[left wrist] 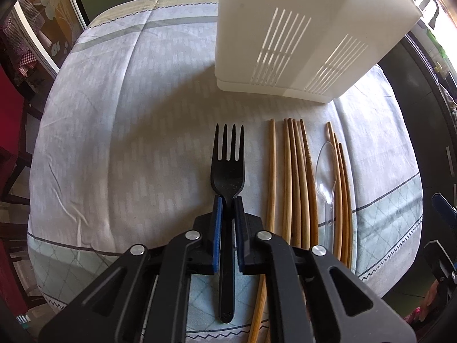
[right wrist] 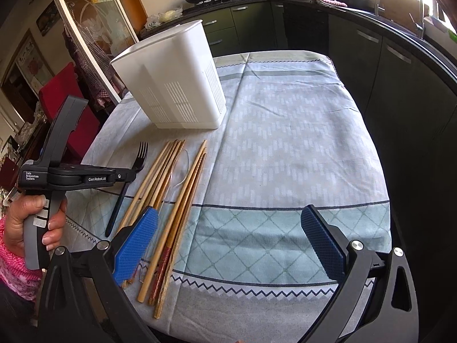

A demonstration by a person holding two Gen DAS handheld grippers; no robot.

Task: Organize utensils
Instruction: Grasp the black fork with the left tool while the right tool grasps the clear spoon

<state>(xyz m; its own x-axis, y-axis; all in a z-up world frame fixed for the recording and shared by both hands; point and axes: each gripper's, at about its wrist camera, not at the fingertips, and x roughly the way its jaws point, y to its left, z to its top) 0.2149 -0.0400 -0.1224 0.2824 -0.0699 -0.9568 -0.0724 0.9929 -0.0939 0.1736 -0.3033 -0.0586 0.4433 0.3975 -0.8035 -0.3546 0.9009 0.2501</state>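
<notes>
My left gripper (left wrist: 227, 201) is shut on the neck of a black plastic fork (left wrist: 227, 168), tines pointing away; it shows from the side in the right wrist view (right wrist: 125, 175), with the fork (right wrist: 140, 157) low over the cloth. Several wooden chopsticks (left wrist: 297, 183) lie in a row right of the fork, with a clear plastic spoon (left wrist: 325, 177) among them. A white slotted utensil holder (left wrist: 288, 37) stands behind them. My right gripper (right wrist: 228, 245) is open and empty near the table's front edge, its left pad over the chopsticks (right wrist: 171, 200).
The table wears a pale blue-grey patterned cloth (right wrist: 285, 148). A dark kitchen counter (right wrist: 371, 28) with cabinets runs along the back and right. A red chair (right wrist: 65, 91) and a glass door stand to the left.
</notes>
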